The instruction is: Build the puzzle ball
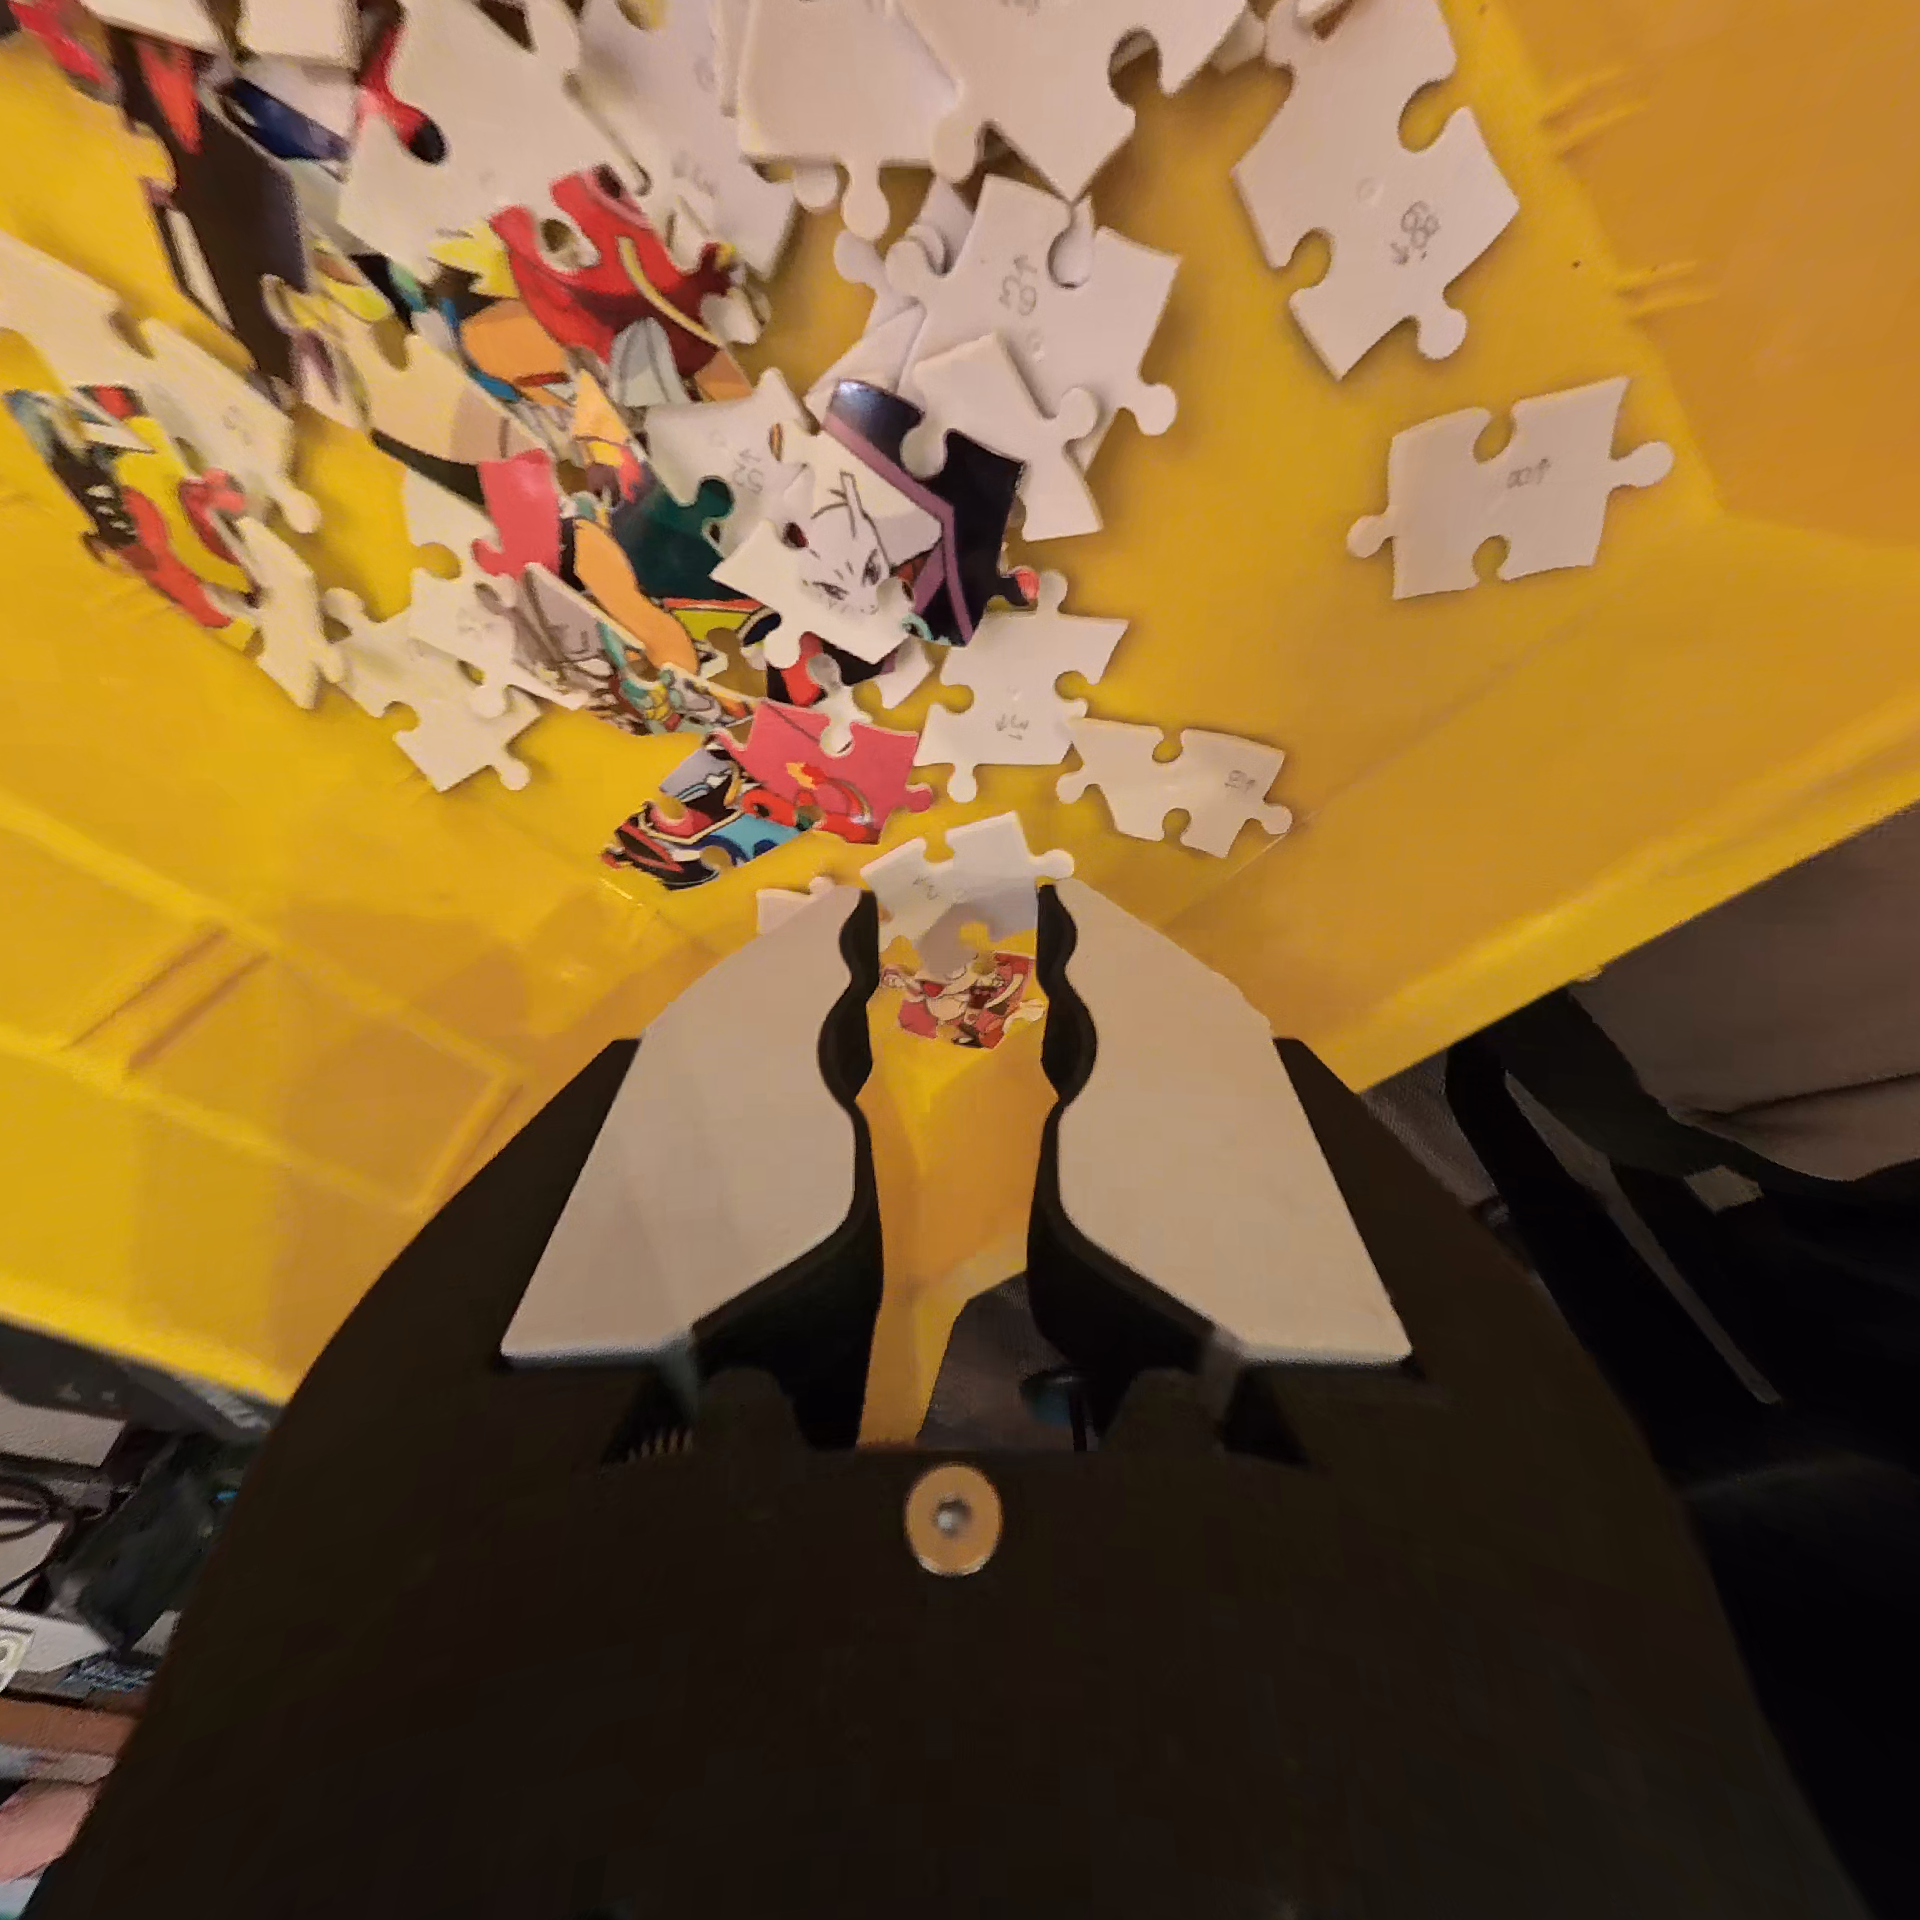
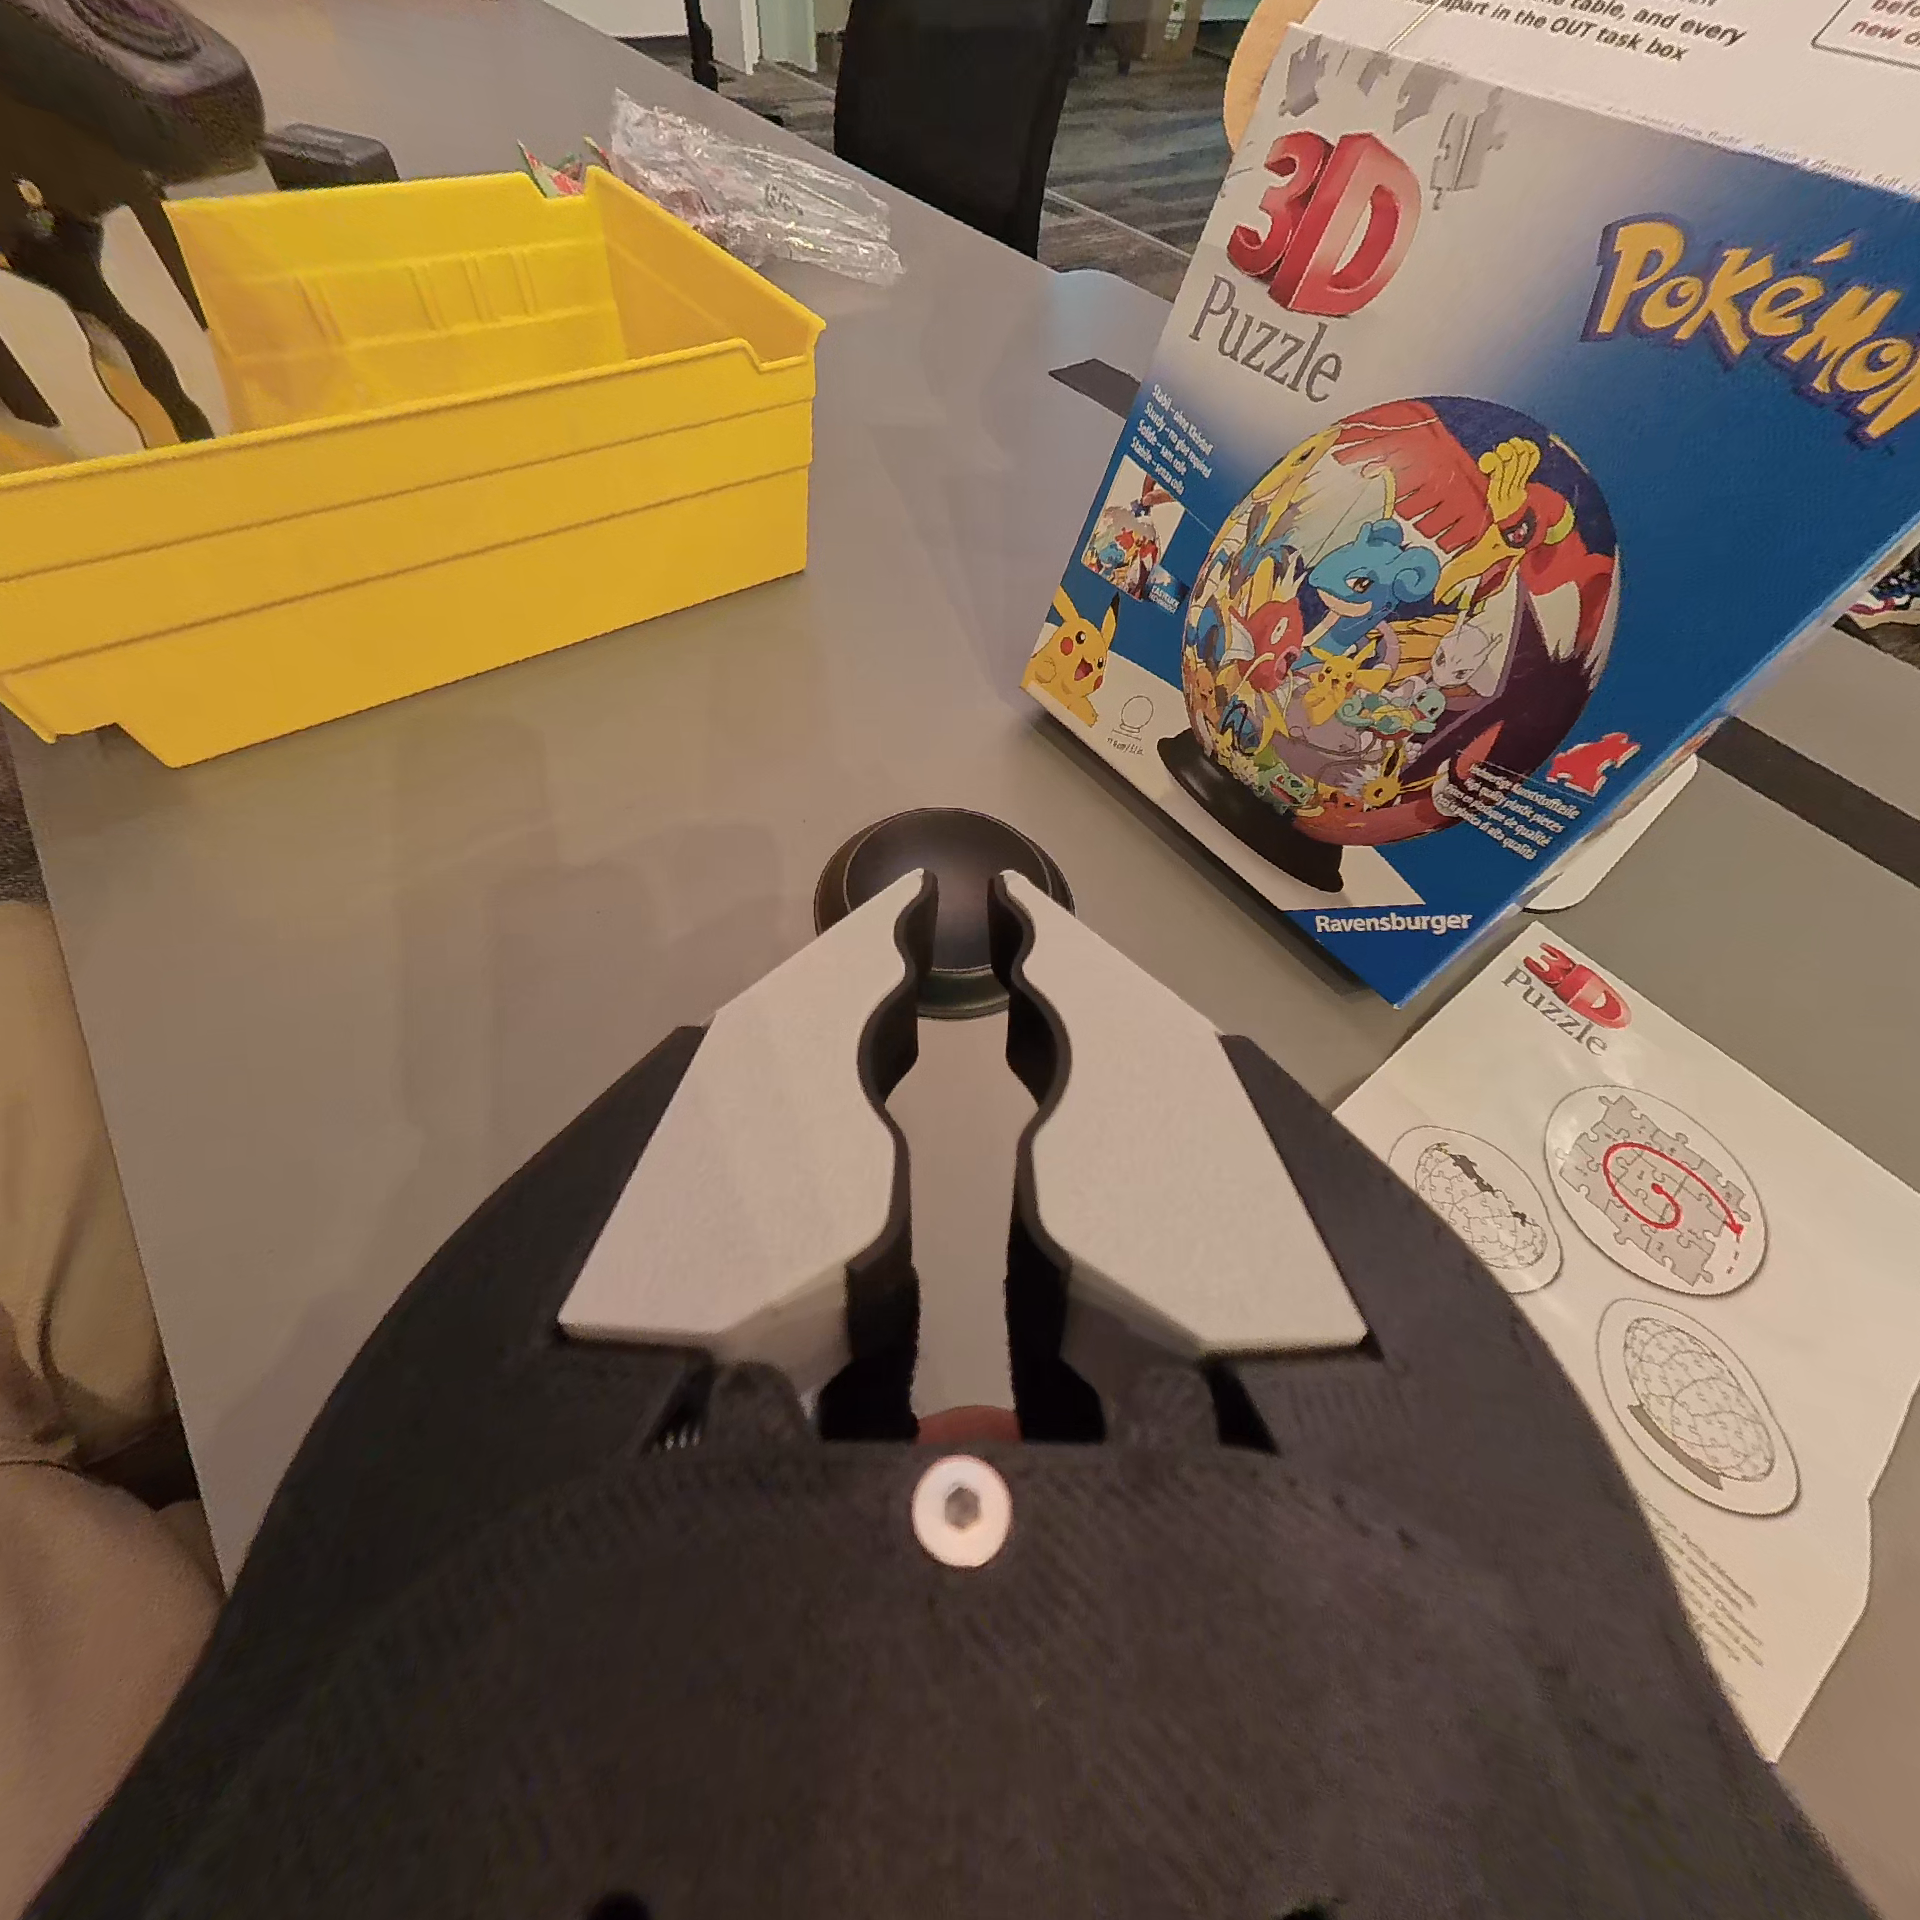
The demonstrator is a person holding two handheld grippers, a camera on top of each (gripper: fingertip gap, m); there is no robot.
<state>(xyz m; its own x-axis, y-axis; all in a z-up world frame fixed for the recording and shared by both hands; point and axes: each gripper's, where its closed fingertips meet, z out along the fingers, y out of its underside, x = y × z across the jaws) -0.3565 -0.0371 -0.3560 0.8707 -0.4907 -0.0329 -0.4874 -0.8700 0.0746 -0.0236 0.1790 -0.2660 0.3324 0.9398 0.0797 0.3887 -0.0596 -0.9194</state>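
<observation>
The grey table carries everything in the right wrist view. On its left sits the yellow bin, with a crumpled clear plastic bag behind it. To the right stands the puzzle box, blue and white, printed with brand logos and a picture of the finished ball; its wording is legible but not repeated here. An instruction sheet with round diagrams lies in front of the box. The small black stand rests just beyond the right gripper, whose fingers are slightly parted and empty.

In the left wrist view, loose puzzle pieces fill the bin, many white side up with small printed numbers. The left gripper is parted around a white piece at its tips; whether it is clamped cannot be told
</observation>
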